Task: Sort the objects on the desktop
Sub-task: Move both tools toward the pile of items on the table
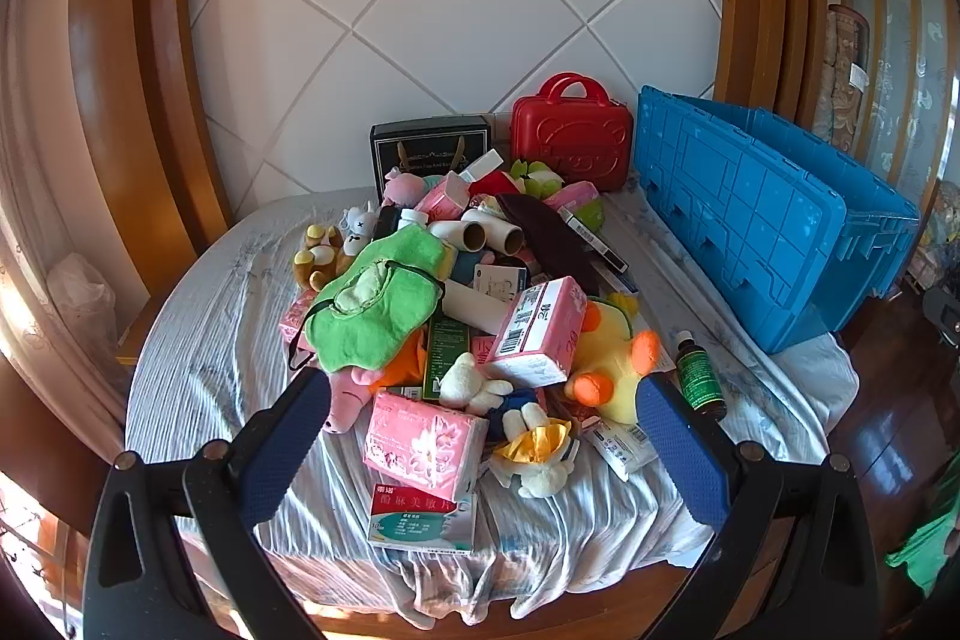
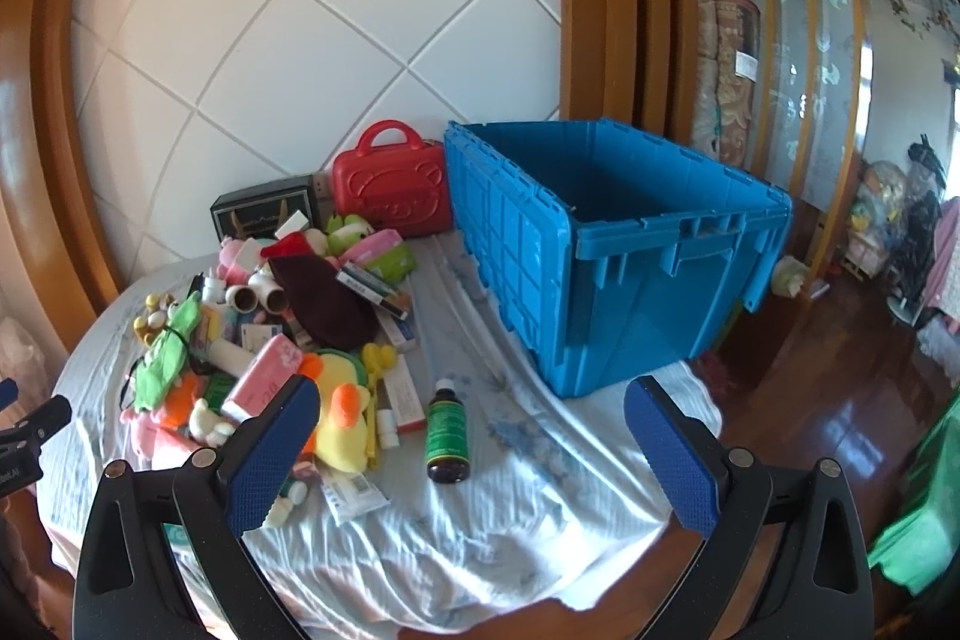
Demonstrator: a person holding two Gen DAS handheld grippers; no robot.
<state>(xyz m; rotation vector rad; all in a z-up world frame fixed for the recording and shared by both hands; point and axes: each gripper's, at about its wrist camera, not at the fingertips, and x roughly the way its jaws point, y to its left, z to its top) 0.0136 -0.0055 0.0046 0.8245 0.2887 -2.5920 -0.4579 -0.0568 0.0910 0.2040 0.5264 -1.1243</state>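
Blue crate (image 2: 630,244) — one | red case (image 2: 390,187) — one | dark bottle (image 2: 447,430) — one

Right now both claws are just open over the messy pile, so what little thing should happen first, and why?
Probably lower the right claw onto the dark bottle with the green label. It lies alone on the sheet, clear of the toy pile, almost between the open fingers, and the empty blue crate sits just behind it. The left claw faces tangled boxes and plush toys, a harder start.
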